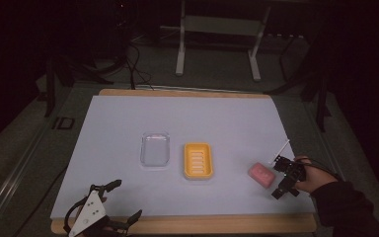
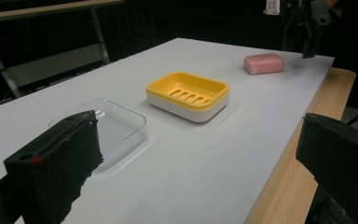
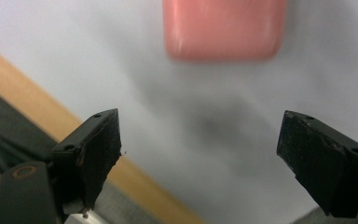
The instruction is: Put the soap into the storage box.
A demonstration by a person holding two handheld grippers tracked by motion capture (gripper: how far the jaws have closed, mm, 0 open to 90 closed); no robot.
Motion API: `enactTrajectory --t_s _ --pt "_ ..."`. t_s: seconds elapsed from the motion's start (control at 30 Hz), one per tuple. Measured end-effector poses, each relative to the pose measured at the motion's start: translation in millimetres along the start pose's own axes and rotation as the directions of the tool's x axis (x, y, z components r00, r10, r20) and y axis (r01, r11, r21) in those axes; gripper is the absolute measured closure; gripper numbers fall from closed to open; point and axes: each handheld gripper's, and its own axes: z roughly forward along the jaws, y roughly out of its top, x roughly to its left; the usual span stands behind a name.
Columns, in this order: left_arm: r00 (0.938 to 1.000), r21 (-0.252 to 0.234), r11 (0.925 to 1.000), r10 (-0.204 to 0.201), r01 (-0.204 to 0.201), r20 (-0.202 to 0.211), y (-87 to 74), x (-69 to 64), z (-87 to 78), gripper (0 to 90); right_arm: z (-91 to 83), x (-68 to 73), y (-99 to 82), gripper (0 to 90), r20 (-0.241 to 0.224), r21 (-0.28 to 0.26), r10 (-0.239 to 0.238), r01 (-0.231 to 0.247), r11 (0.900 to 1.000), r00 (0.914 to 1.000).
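Note:
A pink soap bar [image 1: 261, 174] lies flat on the white mat at the right. My right gripper [image 1: 277, 177] hovers just right of it, open, with nothing between the jaws. In the right gripper view the soap bar [image 3: 223, 28] lies ahead of the right gripper [image 3: 200, 126], beyond the jaw tips and apart from them. A yellow soap dish [image 1: 198, 160] sits mid-table, with a clear plastic tray [image 1: 155, 149] to its left. My left gripper [image 1: 124, 201] rests open at the near left edge, holding nothing. The left gripper view shows the tray [image 2: 116, 121], the dish [image 2: 188, 93] and the soap [image 2: 264, 63].
The white mat [image 1: 187, 118] covers a wooden table whose bare edge [image 1: 187, 224] runs along the near side. A white stick [image 1: 281, 148] juts up from the right gripper. A metal frame [image 1: 217, 29] and cables stand on the dark floor behind.

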Motion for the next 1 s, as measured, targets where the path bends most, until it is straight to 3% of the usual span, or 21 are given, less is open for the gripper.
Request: enactTrajectory --t_s 0.33,0.6,0.9,1.0 --pt "1.0000 0.002 1.0000 0.001 -0.001 0.002 -0.1 -0.1 0.1 0.3 -0.8 -5.4 12.9 13.5 -0.012 -0.102 0.020 -0.021 0.9946 0.9997" --pt "1.0000 0.003 1.0000 0.002 -0.002 0.003 -0.1 -0.2 0.3 0.3 1.8 -6.5 22.0 13.3 -0.015 -0.158 -0.001 -0.002 0.9874 0.9999" --pt "1.0000 0.000 1.0000 -0.004 0.004 0.008 -0.1 0.2 0.1 0.3 -0.1 -5.3 28.5 11.7 0.030 -0.268 -0.074 0.079 0.9601 0.9968" --pt "0.9999 0.000 1.0000 -0.004 0.004 0.010 -0.1 0.1 0.0 0.3 3.2 -2.5 31.0 11.6 0.031 -0.262 -0.082 0.087 0.9612 0.9962"
